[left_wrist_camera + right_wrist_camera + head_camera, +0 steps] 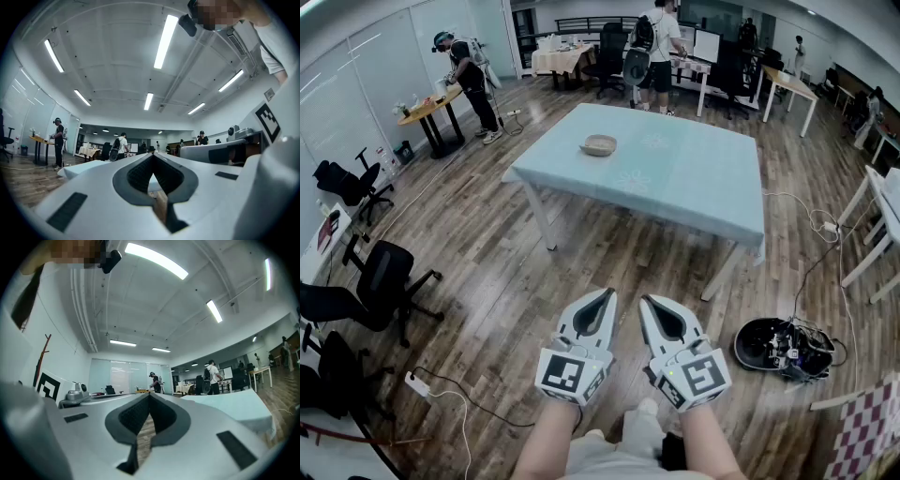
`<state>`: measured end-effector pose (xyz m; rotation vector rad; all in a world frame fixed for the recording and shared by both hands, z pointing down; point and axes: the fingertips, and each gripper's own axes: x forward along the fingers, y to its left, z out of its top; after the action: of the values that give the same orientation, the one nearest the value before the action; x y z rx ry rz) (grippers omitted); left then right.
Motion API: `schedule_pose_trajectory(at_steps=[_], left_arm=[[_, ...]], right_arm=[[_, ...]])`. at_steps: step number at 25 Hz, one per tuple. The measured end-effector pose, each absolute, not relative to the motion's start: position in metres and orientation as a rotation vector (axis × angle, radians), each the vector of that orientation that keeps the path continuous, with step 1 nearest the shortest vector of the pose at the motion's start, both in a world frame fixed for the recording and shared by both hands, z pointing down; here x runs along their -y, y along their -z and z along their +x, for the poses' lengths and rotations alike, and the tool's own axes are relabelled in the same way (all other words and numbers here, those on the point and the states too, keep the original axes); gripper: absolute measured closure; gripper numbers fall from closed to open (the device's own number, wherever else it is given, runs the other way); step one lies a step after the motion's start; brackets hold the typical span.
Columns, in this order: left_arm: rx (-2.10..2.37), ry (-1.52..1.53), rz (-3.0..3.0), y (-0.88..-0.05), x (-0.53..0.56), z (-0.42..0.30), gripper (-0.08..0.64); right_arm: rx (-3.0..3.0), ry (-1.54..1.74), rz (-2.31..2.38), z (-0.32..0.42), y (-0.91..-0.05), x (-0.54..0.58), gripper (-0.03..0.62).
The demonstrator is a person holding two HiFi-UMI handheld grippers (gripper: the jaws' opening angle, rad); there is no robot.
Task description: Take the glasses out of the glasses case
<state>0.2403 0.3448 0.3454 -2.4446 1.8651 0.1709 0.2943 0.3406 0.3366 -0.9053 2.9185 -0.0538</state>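
A small beige oval case (599, 144) lies on the far left part of a table with a light blue cloth (703, 187); no glasses show. I stand well back from the table. My left gripper (607, 294) and right gripper (645, 300) are held side by side low in the head view, over the wooden floor, both pointing at the table. Each has its jaws shut with nothing between them. In the left gripper view, the left gripper (152, 155) points level at the room. The right gripper (149, 394) likewise, with the table's cloth (234, 405) to its right.
Black office chairs (382, 281) stand at the left, and a power strip (417, 382) with a cable lies on the floor. A black device with wires (780, 347) lies on the floor at the right. White desks (881, 225) stand at the right edge. People (469, 80) work at the back.
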Motion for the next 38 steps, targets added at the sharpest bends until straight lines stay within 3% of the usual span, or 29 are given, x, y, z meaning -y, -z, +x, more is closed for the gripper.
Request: schedule_pose_trajectory(at_steps=[18, 38], left_arm=[[-1.770, -0.219, -2.454, -0.316, -0.473, 0.202, 0.551], [-1.795, -0.241, -2.402, -0.304, -0.375, 0.165, 0.551]], right_arm=[[-2.868, 0.029, -1.035, 0.254, -0.322, -0.474, 0.583], [-2.939, -0.078, -0.918, 0.213, -0.312, -0.381, 0.583]])
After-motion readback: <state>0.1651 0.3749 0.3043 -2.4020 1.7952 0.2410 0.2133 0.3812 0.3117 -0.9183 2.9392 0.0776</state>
